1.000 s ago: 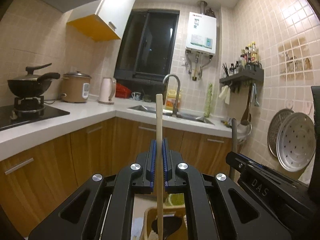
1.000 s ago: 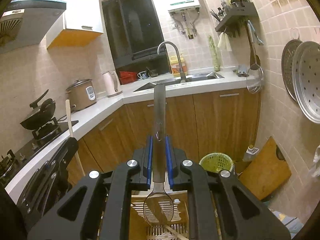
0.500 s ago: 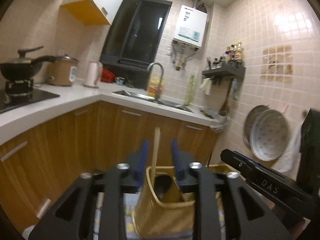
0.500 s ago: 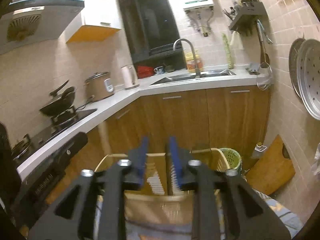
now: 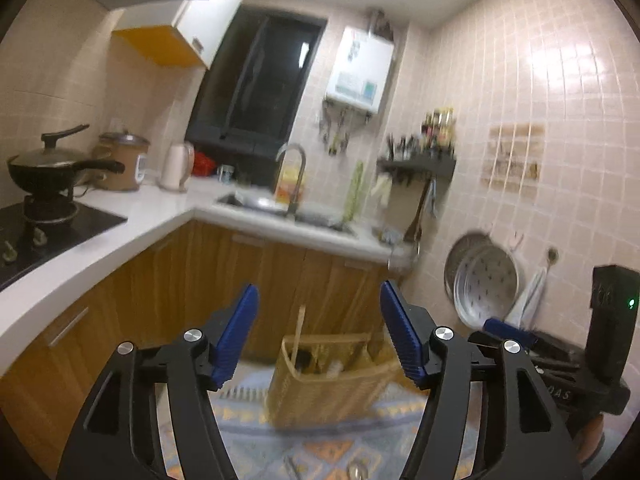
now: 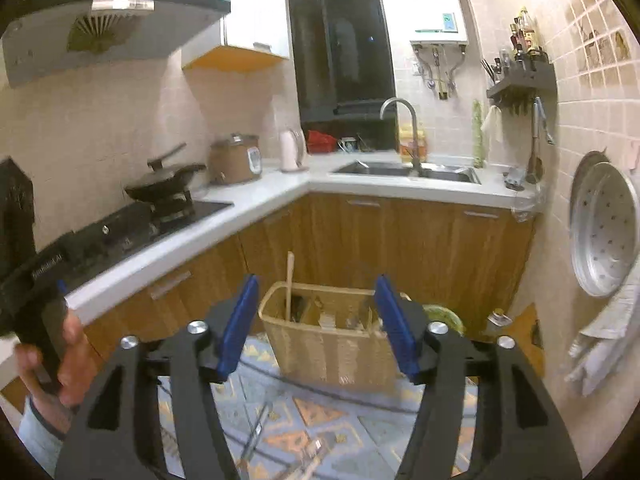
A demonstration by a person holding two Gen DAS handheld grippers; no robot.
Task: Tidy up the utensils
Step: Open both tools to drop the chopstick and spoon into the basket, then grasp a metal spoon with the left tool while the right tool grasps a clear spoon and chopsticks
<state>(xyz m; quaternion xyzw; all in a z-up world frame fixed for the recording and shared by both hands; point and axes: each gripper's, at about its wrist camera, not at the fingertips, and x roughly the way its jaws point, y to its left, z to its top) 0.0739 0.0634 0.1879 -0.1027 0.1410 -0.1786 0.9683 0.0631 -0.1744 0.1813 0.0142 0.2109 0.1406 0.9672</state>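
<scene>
Kitchen floor, patterned mat [image 6: 320, 432] | my left gripper [image 5: 316, 332] jaws opening, nothing between | my right gripper [image 6: 316, 320] opening too, empty | wicker basket [image 6: 332, 356] ahead on the mat, wooden utensil [image 6: 289, 284] upright inside at its left end

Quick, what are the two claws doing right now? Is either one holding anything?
Left claw: empty, jaws opening; the wicker basket sits beyond it, untouched.
Right claw: empty too, jaws opening, nothing between them.
</scene>
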